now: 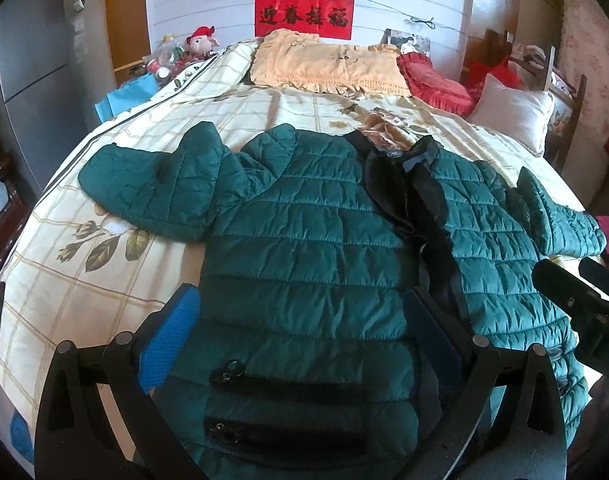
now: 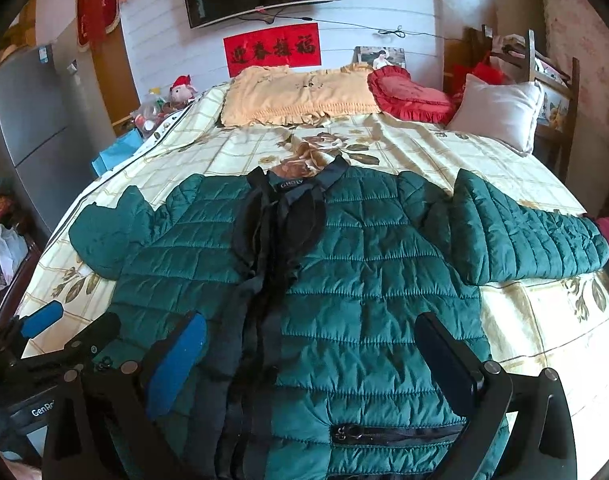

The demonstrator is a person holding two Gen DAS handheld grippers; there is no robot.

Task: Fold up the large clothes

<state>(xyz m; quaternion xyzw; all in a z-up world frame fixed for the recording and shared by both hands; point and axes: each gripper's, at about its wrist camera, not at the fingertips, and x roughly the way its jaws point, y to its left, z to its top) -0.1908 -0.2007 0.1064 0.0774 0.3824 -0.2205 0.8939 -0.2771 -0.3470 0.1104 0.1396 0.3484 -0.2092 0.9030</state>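
Observation:
A dark green quilted jacket [image 1: 304, 232] lies front-up and spread flat on the bed, collar toward the pillows, both sleeves bent out to the sides. Its black zipper placket [image 2: 264, 264] runs down the middle. My left gripper [image 1: 300, 312] hovers open over the jacket's left front panel near the hem, with two black pocket zips between its blue-padded fingers [image 1: 172, 332]. Open as well, my right gripper [image 2: 316, 344] hangs above the right front panel [image 2: 364, 300] and a pocket zip [image 2: 396, 434]. Each gripper shows at the edge of the other's view.
The bed [image 1: 116, 248] has a cream floral checked cover. At its head lie a yellow frilled pillow [image 1: 328, 64], a red cushion [image 1: 432, 78] and a white pillow [image 2: 500, 110]. A grey fridge [image 1: 28, 60] stands left, a wooden chair [image 2: 552, 80] right.

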